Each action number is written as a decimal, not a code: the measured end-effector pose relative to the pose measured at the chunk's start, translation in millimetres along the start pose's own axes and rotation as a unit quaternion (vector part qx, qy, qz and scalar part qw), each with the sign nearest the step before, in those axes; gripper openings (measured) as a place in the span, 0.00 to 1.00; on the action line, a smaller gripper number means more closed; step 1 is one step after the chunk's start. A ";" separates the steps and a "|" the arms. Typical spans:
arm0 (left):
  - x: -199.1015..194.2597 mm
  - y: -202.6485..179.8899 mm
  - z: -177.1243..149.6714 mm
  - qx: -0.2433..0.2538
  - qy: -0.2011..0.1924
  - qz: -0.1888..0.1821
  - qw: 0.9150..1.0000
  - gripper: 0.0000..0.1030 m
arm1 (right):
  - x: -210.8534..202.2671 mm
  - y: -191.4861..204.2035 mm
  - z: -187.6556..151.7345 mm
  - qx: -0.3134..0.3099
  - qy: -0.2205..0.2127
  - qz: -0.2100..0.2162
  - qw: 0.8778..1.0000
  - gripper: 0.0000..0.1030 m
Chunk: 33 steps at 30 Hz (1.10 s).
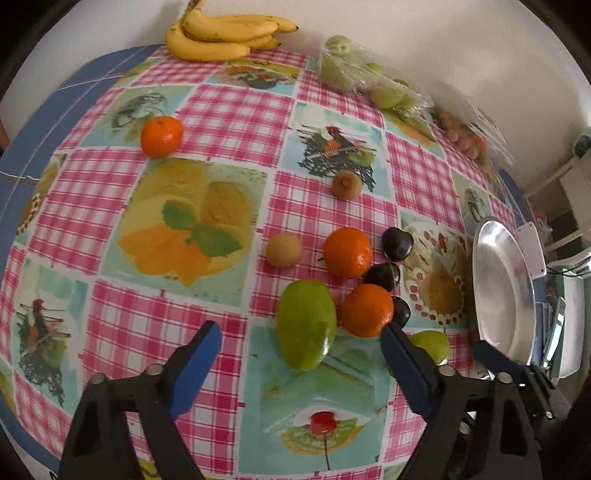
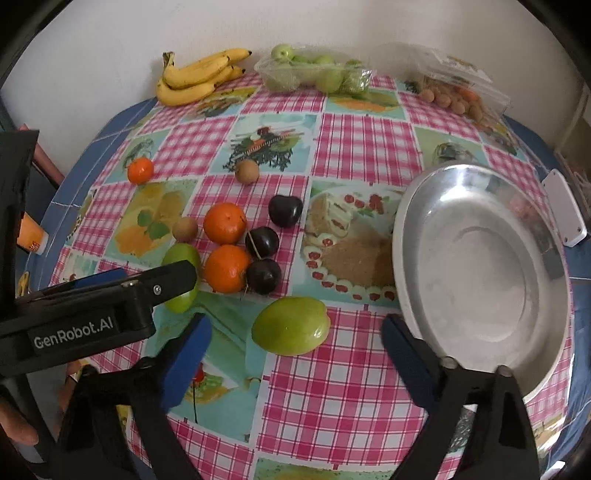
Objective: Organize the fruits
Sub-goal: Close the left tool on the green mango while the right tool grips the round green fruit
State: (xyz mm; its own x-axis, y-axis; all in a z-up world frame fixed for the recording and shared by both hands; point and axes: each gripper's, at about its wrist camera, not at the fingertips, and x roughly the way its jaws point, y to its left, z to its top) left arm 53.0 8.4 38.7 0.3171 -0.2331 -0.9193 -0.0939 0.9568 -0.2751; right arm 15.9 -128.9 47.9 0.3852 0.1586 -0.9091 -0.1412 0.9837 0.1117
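Loose fruit lies on the checked tablecloth: a green mango (image 1: 306,324) (image 2: 183,275), a second green fruit (image 2: 291,325) (image 1: 430,345), two oranges (image 1: 348,252) (image 1: 366,311) (image 2: 224,223) (image 2: 227,268), dark plums (image 1: 397,243) (image 2: 285,209) (image 2: 262,241), two small brown fruits (image 1: 284,250) (image 1: 346,184) and a lone orange (image 1: 161,136) (image 2: 140,170). My left gripper (image 1: 301,354) is open, just in front of the mango, and shows at the left of the right wrist view (image 2: 162,284). My right gripper (image 2: 295,350) is open around the second green fruit. An empty metal plate (image 2: 476,266) (image 1: 502,291) sits at right.
Bananas (image 1: 221,35) (image 2: 199,75), a plastic tray of green fruit (image 1: 354,70) (image 2: 317,72) and a clear box of small brown fruit (image 2: 458,92) (image 1: 469,136) line the wall. A white device (image 2: 565,212) lies beyond the plate. An orange tube (image 2: 31,236) is off the table's left.
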 end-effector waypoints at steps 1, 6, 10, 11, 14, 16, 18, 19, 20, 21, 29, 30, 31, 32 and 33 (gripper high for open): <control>2.3 -0.3 -0.2 0.000 0.003 -0.002 1.000 0.80 | 3.6 -0.5 -0.5 0.002 0.006 0.004 1.000 0.79; 12.3 -0.3 -0.9 -0.006 0.015 -0.012 1.000 0.66 | 19.9 -1.6 -3.3 0.006 0.028 0.008 1.000 0.69; 12.0 -2.5 -0.2 -0.009 0.011 -0.027 1.000 0.55 | 28.6 -3.7 -3.6 0.014 0.033 0.012 0.999 0.64; 12.2 -2.8 -0.2 -0.010 0.012 -0.027 0.999 0.54 | 31.1 -4.9 -3.7 0.018 0.034 0.015 0.999 0.63; 12.7 -0.9 0.0 -0.015 0.014 -0.033 0.999 0.54 | 34.2 -6.1 -3.5 0.021 0.033 0.017 0.999 0.62; 13.1 -1.0 0.6 -0.017 0.013 -0.034 0.999 0.53 | 35.2 -5.7 -2.6 0.019 0.030 0.017 0.999 0.60; 10.2 0.6 -2.2 -0.016 0.014 -0.032 0.999 0.53 | 35.3 -4.9 -2.4 0.019 0.029 0.018 0.999 0.57; 10.2 0.8 -2.4 -0.017 0.014 -0.032 0.999 0.53 | 35.5 -4.5 -2.2 0.020 0.028 0.021 0.999 0.54; 10.3 1.4 -2.8 -0.019 0.015 -0.032 0.999 0.53 | 35.5 -4.1 -2.0 0.021 0.027 0.024 0.999 0.54; 10.4 2.2 -2.8 -0.021 0.016 -0.033 0.999 0.52 | 35.6 -4.0 -1.9 0.022 0.027 0.024 0.999 0.54; 8.0 15.8 -1.2 -0.055 0.009 -0.023 0.998 0.47 | 34.7 -9.9 -3.2 0.036 0.026 0.026 0.999 0.54; 8.1 16.8 -1.0 -0.057 0.009 -0.019 0.998 0.47 | 33.3 -12.7 -3.9 0.039 0.026 0.027 0.999 0.54; 8.7 18.3 -0.9 -0.060 0.010 -0.018 0.998 0.46 | 33.2 -13.5 -3.8 0.041 0.026 0.027 0.998 0.54; 9.5 19.9 -0.9 -0.062 0.011 -0.016 0.998 0.45 | 33.3 -13.7 -3.6 0.041 0.026 0.026 0.998 0.54; 11.0 22.1 -1.2 -0.065 0.012 -0.016 0.998 0.45 | 33.4 -13.8 -3.6 0.042 0.027 0.026 0.998 0.54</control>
State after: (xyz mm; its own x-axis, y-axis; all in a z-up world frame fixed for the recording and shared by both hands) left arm 53.4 26.8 22.3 0.2992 -0.2683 -0.9157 -0.2068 0.9186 -0.3367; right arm 27.4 -137.5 14.5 0.3299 0.2076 -0.9209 -0.0822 0.9781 0.1911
